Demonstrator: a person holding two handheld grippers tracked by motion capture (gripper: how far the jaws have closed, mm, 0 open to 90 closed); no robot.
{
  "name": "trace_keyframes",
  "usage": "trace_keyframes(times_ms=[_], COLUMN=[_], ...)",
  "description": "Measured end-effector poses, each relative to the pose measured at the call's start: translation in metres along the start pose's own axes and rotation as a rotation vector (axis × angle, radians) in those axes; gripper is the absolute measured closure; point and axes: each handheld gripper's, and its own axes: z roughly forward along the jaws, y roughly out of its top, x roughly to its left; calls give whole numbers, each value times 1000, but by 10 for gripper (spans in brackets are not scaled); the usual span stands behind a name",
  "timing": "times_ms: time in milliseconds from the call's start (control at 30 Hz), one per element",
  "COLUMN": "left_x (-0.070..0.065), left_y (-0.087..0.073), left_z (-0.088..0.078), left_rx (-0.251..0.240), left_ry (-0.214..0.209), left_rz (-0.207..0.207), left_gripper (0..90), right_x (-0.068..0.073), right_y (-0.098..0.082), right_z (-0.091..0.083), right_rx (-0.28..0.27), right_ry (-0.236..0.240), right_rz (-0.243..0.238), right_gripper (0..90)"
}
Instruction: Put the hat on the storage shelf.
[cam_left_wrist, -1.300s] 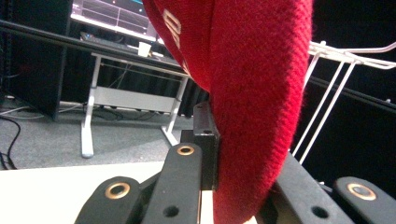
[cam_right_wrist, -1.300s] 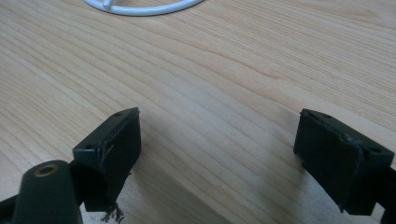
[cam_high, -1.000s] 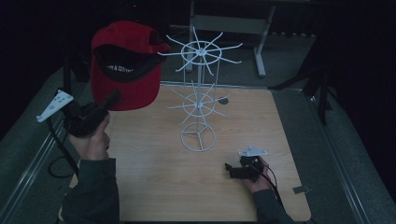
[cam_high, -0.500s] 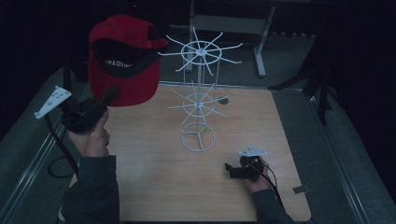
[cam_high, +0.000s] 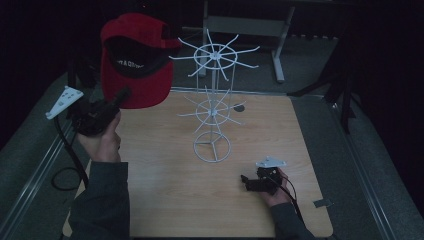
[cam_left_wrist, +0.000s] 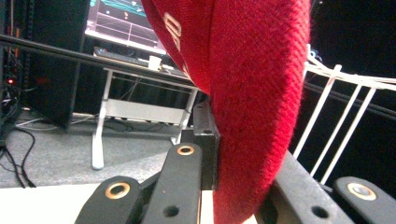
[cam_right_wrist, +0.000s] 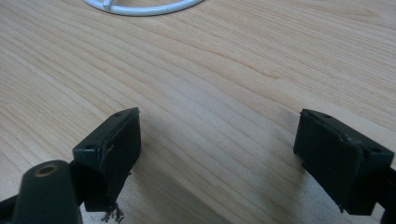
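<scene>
The left gripper is clamping the soft, light red cap by its brim, upper left; the right gripper is resting with jaws apart.

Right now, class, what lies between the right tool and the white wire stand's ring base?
Bare wooden tabletop between right tool and ring base, per the right gripper view.

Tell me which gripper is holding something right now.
The left gripper, raised at the table's left, is clamped on the red cap. The right gripper rests open on the table.

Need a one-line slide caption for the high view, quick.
Left tongs hold a red cap up beside the white wire rack; right tongs rest open.
</scene>
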Motion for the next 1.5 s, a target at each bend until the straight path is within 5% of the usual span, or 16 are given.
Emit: trace_keyframes(times_ms=[567, 867, 1200, 1500], left_x=[0, 0, -8, -2], left_y=[3, 4, 8, -3], left_z=[15, 23, 23, 12], left_rx=[-10, -38, -49, -33], left_ry=[25, 4, -42, -59], left_rz=[-11, -47, -22, -28], left_gripper=[857, 857, 856, 856], right_x=[0, 0, 0, 0], right_y=[0, 0, 0, 0], right_z=[0, 0, 0, 0], right_rx=[-1, -1, 0, 0], right_ry=[0, 0, 0, 0], right_rz=[2, 2, 2, 1], right_gripper=[147, 147, 147, 147])
